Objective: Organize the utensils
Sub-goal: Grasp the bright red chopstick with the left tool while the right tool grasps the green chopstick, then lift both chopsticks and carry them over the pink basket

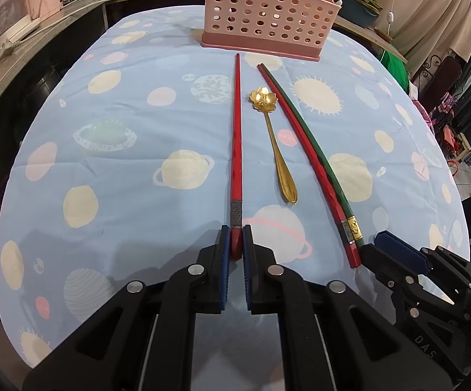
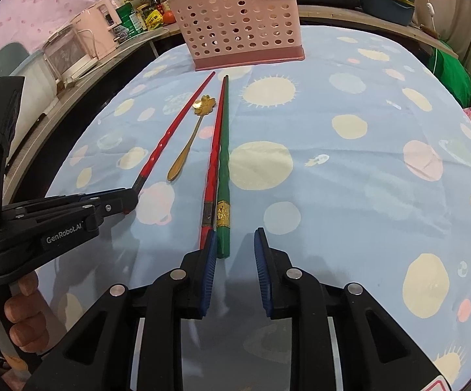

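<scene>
My left gripper [image 1: 236, 239] is shut on the near end of a red chopstick [image 1: 236, 137] that lies on the table and points at the pink perforated utensil holder [image 1: 268, 9]. A gold flower-bowl spoon [image 1: 272, 137] lies to its right. A second red chopstick [image 1: 307, 163] and a green chopstick [image 1: 316, 150] lie side by side further right. My right gripper [image 2: 235, 241] is open, its jaws around the near end of the green chopstick [image 2: 224, 163], with the red one [image 2: 214, 150] by its left finger. The left gripper [image 2: 127, 200] shows holding its chopstick [image 2: 173, 123].
The table has a blue planet-print cloth [image 1: 137, 130]. The holder [image 2: 238, 22] stands at the far edge. Behind it a counter carries pink appliances [image 2: 82, 42], bottles and a planter [image 1: 359, 3]. Dark racks [image 1: 463, 97] stand at the right.
</scene>
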